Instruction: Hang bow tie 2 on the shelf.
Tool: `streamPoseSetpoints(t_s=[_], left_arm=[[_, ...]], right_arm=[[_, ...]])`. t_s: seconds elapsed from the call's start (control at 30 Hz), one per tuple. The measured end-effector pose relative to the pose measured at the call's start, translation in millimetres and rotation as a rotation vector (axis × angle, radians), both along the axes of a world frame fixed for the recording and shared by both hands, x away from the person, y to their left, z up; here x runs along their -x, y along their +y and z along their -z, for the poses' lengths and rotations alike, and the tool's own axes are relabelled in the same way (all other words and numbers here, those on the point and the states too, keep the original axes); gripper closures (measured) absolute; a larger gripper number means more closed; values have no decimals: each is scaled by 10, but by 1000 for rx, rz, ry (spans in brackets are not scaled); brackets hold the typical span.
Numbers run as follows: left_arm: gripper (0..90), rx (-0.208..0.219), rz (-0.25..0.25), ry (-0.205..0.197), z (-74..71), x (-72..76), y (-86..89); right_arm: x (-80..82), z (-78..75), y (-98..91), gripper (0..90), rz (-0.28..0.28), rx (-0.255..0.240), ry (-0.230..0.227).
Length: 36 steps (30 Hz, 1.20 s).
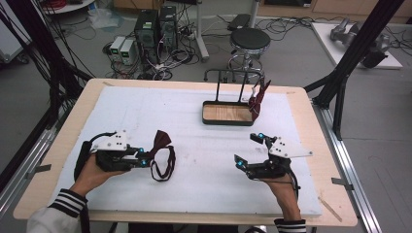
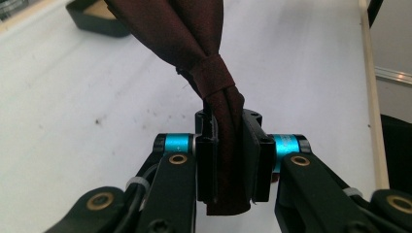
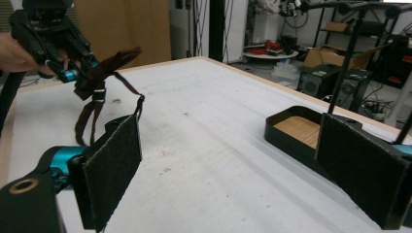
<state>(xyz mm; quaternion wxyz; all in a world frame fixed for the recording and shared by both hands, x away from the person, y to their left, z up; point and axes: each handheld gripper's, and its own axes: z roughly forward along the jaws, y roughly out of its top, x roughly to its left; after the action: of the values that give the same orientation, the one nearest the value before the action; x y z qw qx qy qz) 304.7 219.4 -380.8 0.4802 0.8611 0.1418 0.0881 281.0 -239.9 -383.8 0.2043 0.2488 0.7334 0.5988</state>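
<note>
The left gripper (image 1: 144,156), held low near the left edge of the table (image 1: 58,145), has its jaws pressed together on a dark red bow tie (image 1: 161,141), pinching one wing beside the centre knot; the tie's strap (image 1: 163,167) loops down onto the white mat (image 1: 194,145). The right gripper (image 1: 248,148) hovers near the right front corner with its jaws spread wide and nothing between them. A black tray (image 1: 228,113) with a wooden floor and a tall wire rack sits toward the far edge, and another dark red tie (image 1: 257,99) hangs at its right end.
</note>
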Motion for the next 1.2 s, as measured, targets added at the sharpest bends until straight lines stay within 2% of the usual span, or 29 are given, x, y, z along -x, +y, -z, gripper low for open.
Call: streamPoseSetpoints(t_s=[0.27,0.43,0.47,0.67,0.7,0.77,0.8,0.83,0.93,0.97,1.1,1.2], left_arm=[[777,38,49,-32,-39,-56,-112],[778,64,94,-44,-66,-99,-155],[778,69,117,-42,-72,-114,-179],[779,70,156,-38,-84,-128,-257],[779,70,166,-39,-86,-131,-269],[778,56,186,-44,-107,-141,-310],[778,56,186,-44,-107,-141,-310],[779,67,200,-44,-133,-148,-335],[778,76,205,-51,-163,-151,-362],[778,80,209,-66,-193,-157,-386],[778,95,209,-80,-226,-166,-411],[778,117,220,-77,-234,-179,-451]], right_arm=[[-44,-83,135,88,-53,5,8],[-110,-127,274,88,-95,38,16],[-125,-141,291,88,-102,39,10],[-175,-217,371,88,-136,47,21],[-197,-249,403,89,-162,50,29],[-216,-281,430,89,-178,54,35],[-216,-281,430,89,-178,54,35],[-248,-322,465,89,-202,60,41],[-279,-360,497,89,-225,63,39],[-305,-405,518,98,-247,85,33],[-357,-461,534,103,-268,80,47],[-396,-514,568,103,-312,79,49]])
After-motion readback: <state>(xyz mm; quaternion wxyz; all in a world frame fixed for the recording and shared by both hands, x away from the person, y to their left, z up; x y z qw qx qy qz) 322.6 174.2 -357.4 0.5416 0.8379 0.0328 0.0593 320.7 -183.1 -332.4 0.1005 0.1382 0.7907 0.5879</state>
